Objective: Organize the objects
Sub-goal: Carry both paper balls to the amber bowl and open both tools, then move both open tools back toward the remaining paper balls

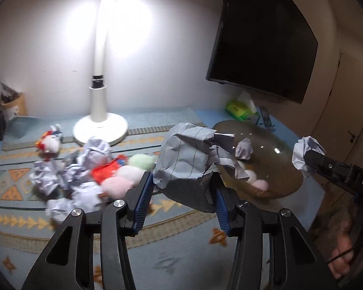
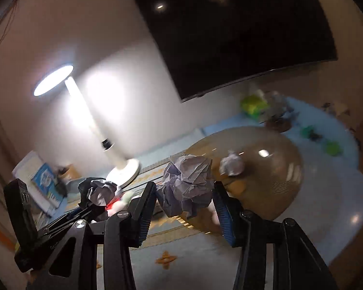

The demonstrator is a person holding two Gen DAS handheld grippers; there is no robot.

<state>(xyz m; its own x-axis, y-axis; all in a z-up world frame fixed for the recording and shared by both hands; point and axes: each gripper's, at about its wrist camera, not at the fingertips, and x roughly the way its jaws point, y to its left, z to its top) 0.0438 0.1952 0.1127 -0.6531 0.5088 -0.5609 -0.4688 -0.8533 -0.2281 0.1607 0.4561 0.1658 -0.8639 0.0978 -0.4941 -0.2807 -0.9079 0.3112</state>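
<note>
Both fingers (image 1: 146,188) clamping paper wads (image 1: 184,159).

A lit white floor lamp (image 1: 100,77) stands on a pale blue patterned rug (image 1: 171,249) by a white wall. A large dark screen (image 1: 263,41) hangs to its right, with a green tissue box (image 1: 239,110) below it.

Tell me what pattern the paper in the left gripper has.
Pale grey-white paper with thin dark ruled lines, crumpled; clearest in the left wrist view.
</note>
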